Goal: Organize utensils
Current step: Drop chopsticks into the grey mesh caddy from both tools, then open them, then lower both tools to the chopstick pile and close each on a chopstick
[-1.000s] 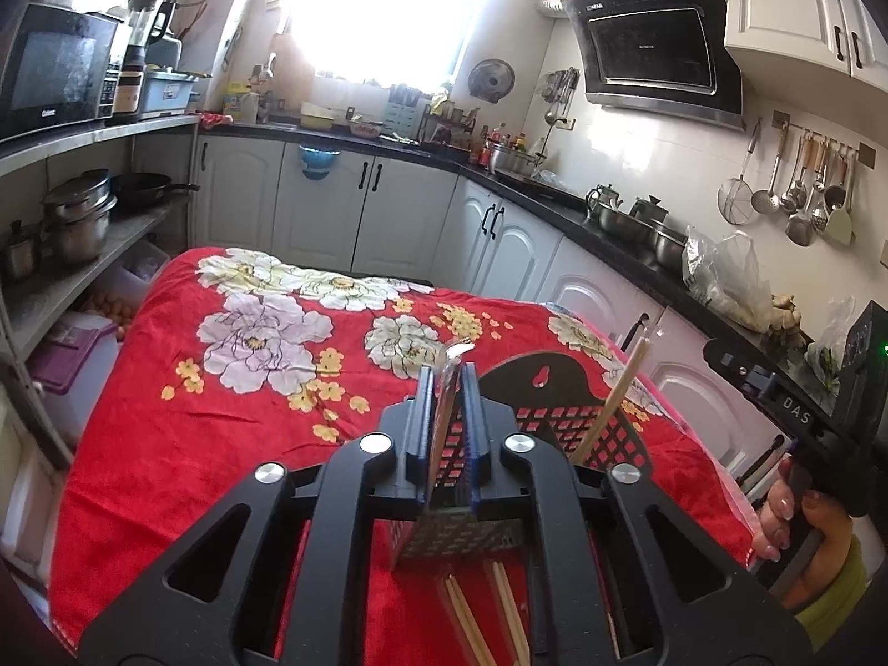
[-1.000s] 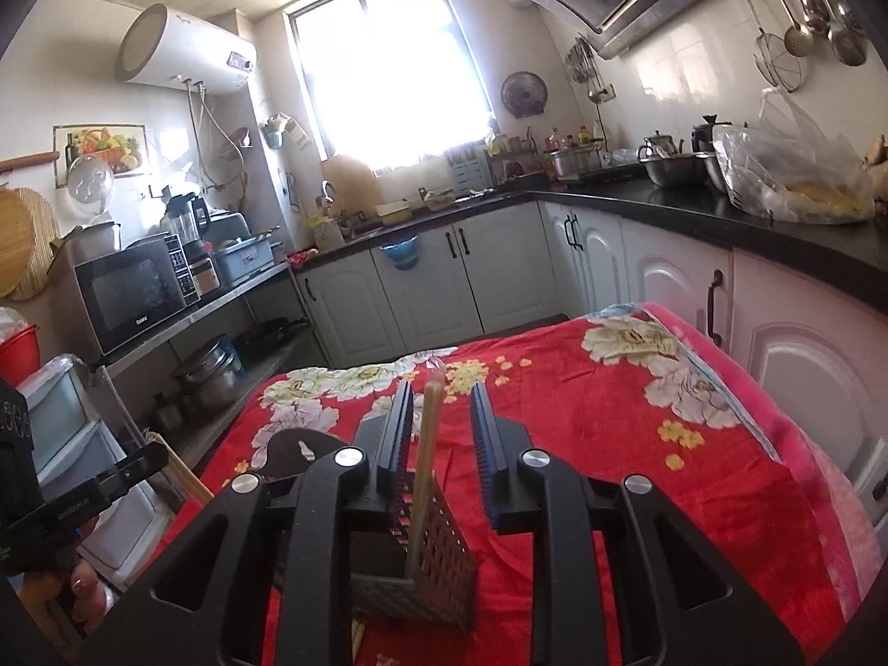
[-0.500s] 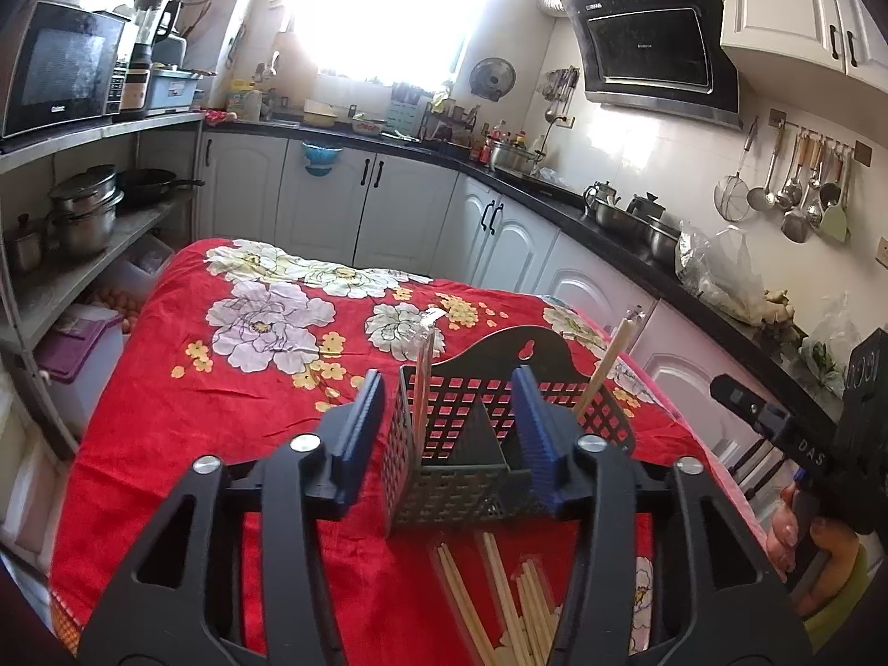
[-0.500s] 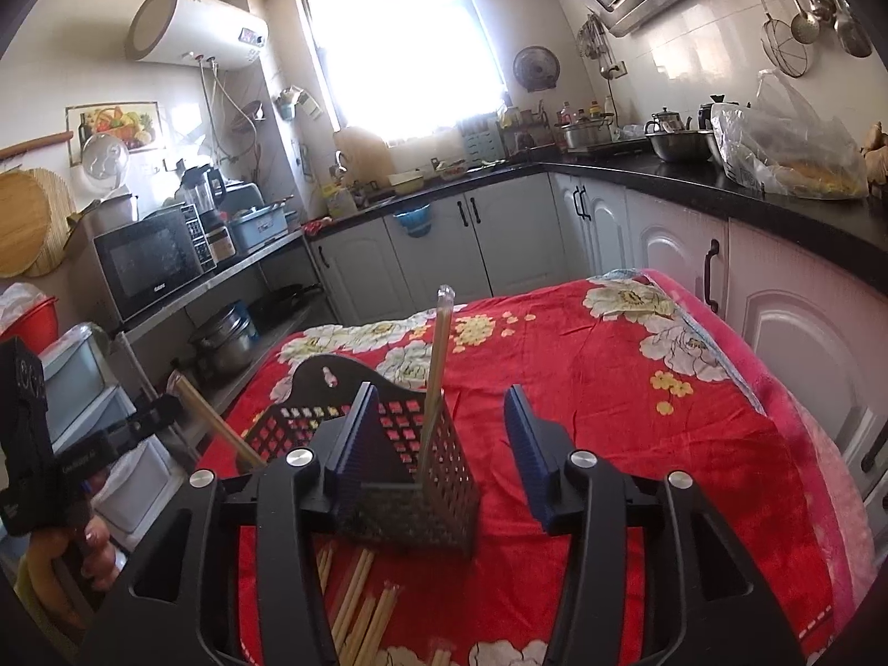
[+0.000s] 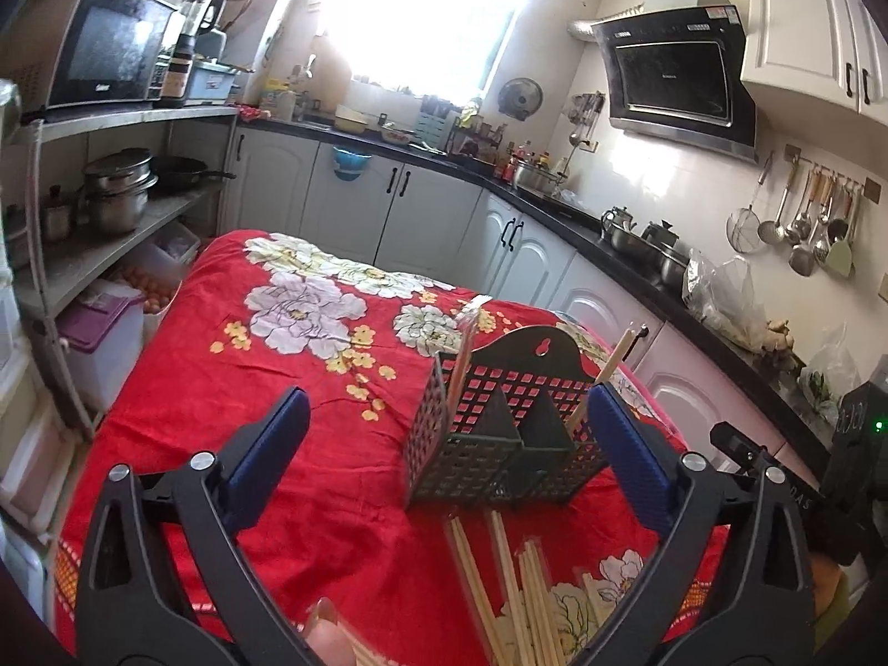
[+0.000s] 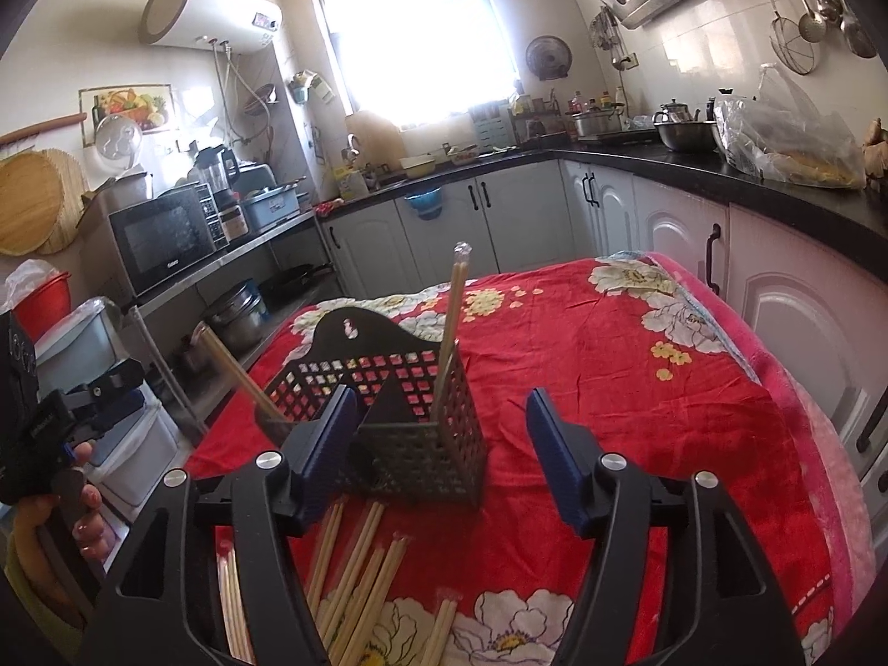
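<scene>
A black mesh utensil basket [image 5: 499,433] stands on the red flowered cloth; it also shows in the right wrist view [image 6: 410,416]. One wrapped pair of chopsticks [image 6: 449,333] stands upright in its one end compartment, and another pair [image 5: 608,372] leans out of the opposite end. Several loose wooden chopsticks [image 5: 510,583] lie on the cloth in front of the basket, also in the right wrist view [image 6: 355,566]. My left gripper [image 5: 449,460] is open and empty, just before the basket. My right gripper [image 6: 438,444] is open and empty around the basket's near corner.
The red cloth [image 5: 250,388] covers a table with white cabinets [image 5: 422,216] behind and to the right. Shelves with pots [image 5: 116,188] and a microwave [image 5: 100,50] stand at the left. Storage bins [image 5: 105,333] sit by the table's left edge.
Both grippers have opened, let go of their chopsticks into the basket's end compartments, and drawn back from the basket. The loose chopsticks in front came into view.
</scene>
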Available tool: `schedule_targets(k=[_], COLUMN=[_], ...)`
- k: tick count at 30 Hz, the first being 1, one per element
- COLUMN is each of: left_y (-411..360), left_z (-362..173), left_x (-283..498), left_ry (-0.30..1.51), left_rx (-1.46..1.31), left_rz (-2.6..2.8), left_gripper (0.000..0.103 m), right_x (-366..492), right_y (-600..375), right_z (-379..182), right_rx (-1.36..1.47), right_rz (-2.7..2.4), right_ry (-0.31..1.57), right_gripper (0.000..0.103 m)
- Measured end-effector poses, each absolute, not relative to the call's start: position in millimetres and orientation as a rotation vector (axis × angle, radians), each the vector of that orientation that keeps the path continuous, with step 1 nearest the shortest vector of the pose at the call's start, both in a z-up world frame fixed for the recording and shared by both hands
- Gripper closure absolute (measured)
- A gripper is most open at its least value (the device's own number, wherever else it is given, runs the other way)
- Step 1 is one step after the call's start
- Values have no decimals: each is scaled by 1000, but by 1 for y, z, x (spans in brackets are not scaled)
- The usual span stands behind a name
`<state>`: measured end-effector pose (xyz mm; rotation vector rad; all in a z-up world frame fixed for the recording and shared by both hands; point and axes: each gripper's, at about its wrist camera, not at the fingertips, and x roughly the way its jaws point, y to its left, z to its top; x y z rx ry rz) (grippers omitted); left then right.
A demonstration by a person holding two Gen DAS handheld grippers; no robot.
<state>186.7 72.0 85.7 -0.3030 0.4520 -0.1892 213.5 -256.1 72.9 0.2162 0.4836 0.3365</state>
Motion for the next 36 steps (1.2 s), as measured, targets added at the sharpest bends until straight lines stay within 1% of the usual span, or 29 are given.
schedule_targets(k=[9,18,36], left_y=[85,89,96], left_z=[74,53,-12], left_x=[166,156,147], left_ry=[482,538,724], left_rx=[-325,-328,-340], left_rz=[-159,-147,-128], left_gripper=[11,11,11], right_x=[200,193,198], right_y=[-241,-223,-192], right_z=[67,54,14], right_rx=[182,138,74], right_rz=[390,440,504], right_ry=[507,559,723], right_gripper=[38,38,39])
